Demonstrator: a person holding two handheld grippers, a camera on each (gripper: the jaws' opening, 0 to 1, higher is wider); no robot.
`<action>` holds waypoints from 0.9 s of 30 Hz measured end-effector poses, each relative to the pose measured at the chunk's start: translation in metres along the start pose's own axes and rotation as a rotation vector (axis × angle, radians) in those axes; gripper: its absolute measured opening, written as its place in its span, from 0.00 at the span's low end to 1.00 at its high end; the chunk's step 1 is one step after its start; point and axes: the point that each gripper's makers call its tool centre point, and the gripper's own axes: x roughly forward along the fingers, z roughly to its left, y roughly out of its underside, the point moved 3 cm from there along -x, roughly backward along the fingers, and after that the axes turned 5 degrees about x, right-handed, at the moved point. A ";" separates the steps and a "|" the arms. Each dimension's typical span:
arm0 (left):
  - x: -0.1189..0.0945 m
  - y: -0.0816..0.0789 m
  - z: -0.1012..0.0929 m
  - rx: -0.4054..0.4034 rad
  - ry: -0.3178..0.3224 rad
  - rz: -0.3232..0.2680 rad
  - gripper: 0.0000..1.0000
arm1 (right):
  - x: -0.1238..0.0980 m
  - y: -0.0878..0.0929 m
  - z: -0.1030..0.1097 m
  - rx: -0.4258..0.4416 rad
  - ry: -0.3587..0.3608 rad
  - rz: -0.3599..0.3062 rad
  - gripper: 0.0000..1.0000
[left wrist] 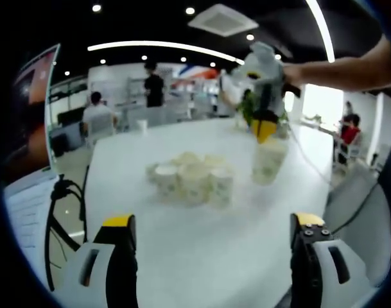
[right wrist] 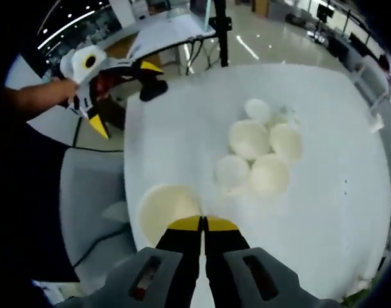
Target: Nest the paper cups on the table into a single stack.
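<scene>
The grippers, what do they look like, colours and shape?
The left claw has two grey-white bodies with black jaws capped in yellow. The right claw looks the same: grey housing with dark slots, black jaws, yellow tips. From the left gripper view, its body is white with a trailing cable.

**Cups clustered mid-table, one held above**

A cluster of paper cups [left wrist: 192, 178] stands on the table [left wrist: 201, 256], ahead of and between the left gripper [left wrist: 214, 234] fingers, whose jaws stand wide apart near the table's edge. To the right of the cluster and beyond the right-hand finger, the right gripper [left wrist: 264, 128] holds a lifted cup [left wrist: 268, 160] above the table. In the right gripper view, that cup [right wrist: 166, 210] sits just ahead of the closed fingertips, to their left; the cluster [right wrist: 259, 151] lies farther ahead, to the right; the left gripper [right wrist: 121, 96] hangs off the table's left edge.
</scene>
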 end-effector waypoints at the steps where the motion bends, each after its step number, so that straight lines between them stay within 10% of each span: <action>1: 0.000 0.000 0.000 0.001 0.000 0.000 0.98 | 0.000 -0.001 0.002 0.000 -0.003 0.002 0.00; 27: 0.001 0.008 -0.007 0.002 0.011 0.018 0.98 | 0.008 0.000 0.046 -0.063 -0.039 -0.010 0.00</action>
